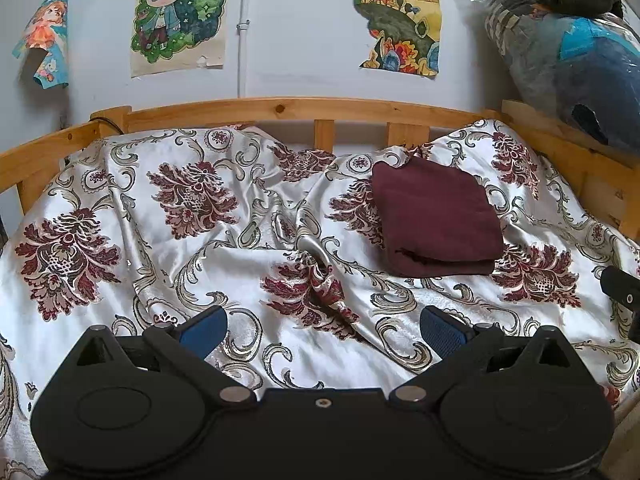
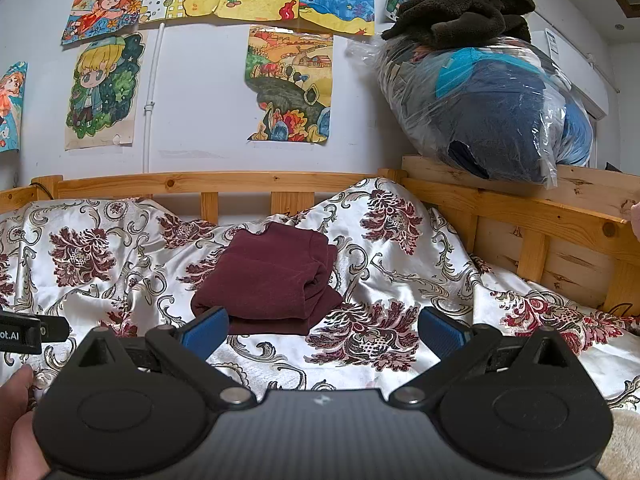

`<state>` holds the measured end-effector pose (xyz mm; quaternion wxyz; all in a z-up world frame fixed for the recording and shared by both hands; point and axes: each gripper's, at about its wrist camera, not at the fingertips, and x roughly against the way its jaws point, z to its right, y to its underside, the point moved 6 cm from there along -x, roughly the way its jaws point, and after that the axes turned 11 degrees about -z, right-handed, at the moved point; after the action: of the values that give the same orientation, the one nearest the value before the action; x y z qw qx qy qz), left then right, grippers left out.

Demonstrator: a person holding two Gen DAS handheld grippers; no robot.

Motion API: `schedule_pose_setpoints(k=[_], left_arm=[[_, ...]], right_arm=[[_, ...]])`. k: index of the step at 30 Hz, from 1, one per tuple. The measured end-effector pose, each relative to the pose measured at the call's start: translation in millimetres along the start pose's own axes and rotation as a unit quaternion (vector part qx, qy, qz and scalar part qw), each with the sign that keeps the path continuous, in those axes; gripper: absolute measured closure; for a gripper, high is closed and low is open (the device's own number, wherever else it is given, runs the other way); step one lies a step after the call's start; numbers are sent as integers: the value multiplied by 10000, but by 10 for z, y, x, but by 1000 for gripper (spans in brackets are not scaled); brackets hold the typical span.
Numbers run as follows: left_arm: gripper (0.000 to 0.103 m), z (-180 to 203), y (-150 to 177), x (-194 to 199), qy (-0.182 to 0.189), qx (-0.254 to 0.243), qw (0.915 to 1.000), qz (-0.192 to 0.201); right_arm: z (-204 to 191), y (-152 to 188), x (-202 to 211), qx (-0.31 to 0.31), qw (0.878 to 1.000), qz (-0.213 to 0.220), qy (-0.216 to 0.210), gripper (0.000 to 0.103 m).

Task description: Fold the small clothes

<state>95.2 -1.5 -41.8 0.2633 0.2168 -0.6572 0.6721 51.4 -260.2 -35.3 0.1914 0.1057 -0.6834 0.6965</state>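
Right wrist, folded maroon garment (image 2: 272, 276), fold edge nearest

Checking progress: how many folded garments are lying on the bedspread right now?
1. A maroon folded garment lies on the floral bedspread ahead of the open right gripper. Wrinkles could hide something small.

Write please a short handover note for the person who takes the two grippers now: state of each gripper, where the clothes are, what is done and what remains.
Left gripper: open, holding nothing, over the patterned bedspread.
Right gripper: open, holding nothing, just in front of the garment.
Maroon garment: lies on the bedspread, toward the wooden bed rail, folded into a compact bundle with layered edges on one side.
Done: this piece looks folded and released.
Left: no other loose small garment shows on the bed. A dark fleece item sits on a plastic bag of bedding at the bed end; whether it belongs to the job, I cannot tell.
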Motion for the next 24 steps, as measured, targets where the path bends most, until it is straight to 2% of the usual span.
schedule_pose_setpoints(k=[5,8,10,13,24], left_arm=[[1,20,22,-7,-25,-25,10000,-24],[1,9,14,-61,-248,-50,9992,-299],[1,1,32,-93,-230,-50,9987,-452],[1,-36,57,-98,-279,66,9983,-501],[1,-38,46,-121,-253,-14,9981,-561]], right_arm=[[-2,-1,-2,3,10000,-1,0,0],[0,0,0,3,10000,-3,0,0],[-2,-1,0,1,10000,-5,0,0],[-1,-1,-1,-3,10000,-6,0,0],[-24,15,15,24,10000,-48,-4,0]])
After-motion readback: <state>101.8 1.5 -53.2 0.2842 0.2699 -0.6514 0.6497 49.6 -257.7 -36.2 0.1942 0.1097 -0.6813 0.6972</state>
